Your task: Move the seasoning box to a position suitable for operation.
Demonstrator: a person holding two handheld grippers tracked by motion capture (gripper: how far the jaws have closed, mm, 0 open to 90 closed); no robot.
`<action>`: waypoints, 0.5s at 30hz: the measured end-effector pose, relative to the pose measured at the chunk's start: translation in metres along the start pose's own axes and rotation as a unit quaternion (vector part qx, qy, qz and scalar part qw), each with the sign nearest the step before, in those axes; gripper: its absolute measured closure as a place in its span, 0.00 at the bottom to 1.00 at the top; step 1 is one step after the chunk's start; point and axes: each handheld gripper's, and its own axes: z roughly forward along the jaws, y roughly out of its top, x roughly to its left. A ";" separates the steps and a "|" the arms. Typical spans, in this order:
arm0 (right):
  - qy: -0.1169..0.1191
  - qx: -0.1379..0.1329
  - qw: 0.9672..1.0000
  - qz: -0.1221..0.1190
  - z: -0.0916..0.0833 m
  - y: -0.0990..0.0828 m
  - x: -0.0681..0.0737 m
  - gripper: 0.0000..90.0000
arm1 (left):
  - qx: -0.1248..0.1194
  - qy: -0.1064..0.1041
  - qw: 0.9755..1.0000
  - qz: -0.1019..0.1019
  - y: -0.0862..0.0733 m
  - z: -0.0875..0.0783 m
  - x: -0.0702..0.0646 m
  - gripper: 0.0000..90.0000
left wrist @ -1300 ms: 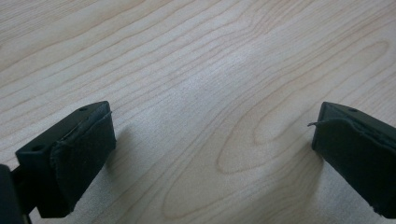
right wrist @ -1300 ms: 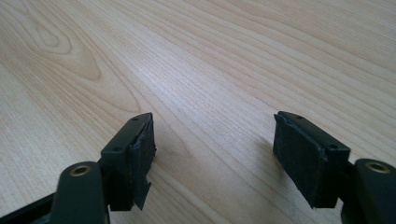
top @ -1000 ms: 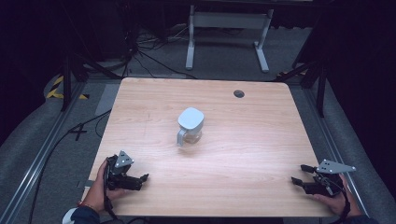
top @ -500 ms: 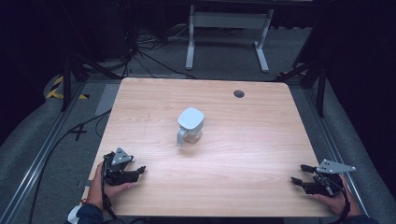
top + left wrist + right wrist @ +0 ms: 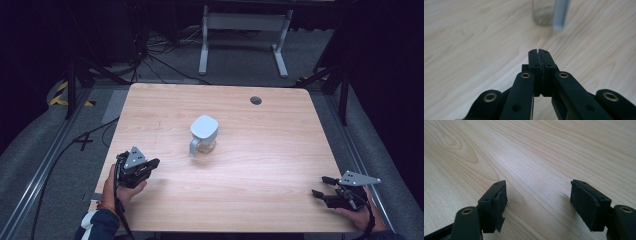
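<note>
left gripper (image 5: 539,53): jaws just closed pad to pad, nothing between; straight ahead, well apart, the left gripper view resolves the jug's (image 5: 203,133) clear base and grey handle. right gripper (image 5: 537,202): jaws spread wide, empty, over bare table (image 5: 280,150); high view adds the jug's grey lid.

The high view looked forward and down from above the near edge of the table (image 5: 280,150), taking in its whole top. The left gripper view sat low and close over the wood, facing the jug (image 5: 544,12), which the high view shared (image 5: 204,134). The right gripper view skimmed bare tabletop.
</note>
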 end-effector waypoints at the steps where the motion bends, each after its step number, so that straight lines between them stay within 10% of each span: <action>1: 0.000 0.000 1.000 0.000 0.000 0.000 0.000 0.33 | -0.008 -0.005 1.000 0.002 0.006 0.002 -0.003 1.00; 15: 0.000 0.000 1.000 0.000 0.000 0.000 0.000 0.33 | -0.087 -0.038 0.994 0.049 0.090 0.025 -0.030 1.00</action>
